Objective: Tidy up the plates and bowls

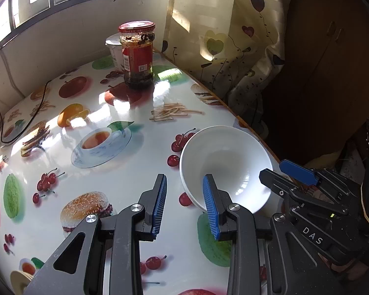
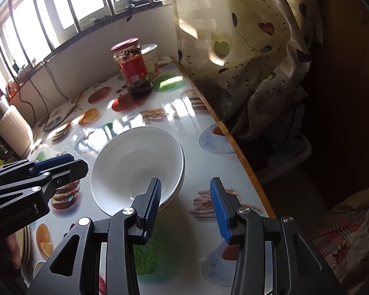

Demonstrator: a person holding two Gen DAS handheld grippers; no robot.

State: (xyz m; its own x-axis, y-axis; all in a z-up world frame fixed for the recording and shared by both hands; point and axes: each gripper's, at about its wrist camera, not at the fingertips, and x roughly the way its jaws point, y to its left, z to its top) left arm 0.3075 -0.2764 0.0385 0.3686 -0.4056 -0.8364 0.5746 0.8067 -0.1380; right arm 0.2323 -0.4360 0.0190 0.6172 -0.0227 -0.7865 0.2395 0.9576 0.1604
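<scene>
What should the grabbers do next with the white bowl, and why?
Probably the left gripper should slide a little toward the white bowl so the near rim sits between its fingers. Both grippers stand open and empty right at the bowl, the right gripper with one finger already over the rim. The bowl still rests on the table, near its edge.

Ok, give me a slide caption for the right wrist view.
Open right gripper nears the white bowl on the fruit-print table; left gripper alongside.

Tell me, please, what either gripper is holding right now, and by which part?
Nothing is held: the left gripper and right gripper both stand open near the white bowl.
</scene>
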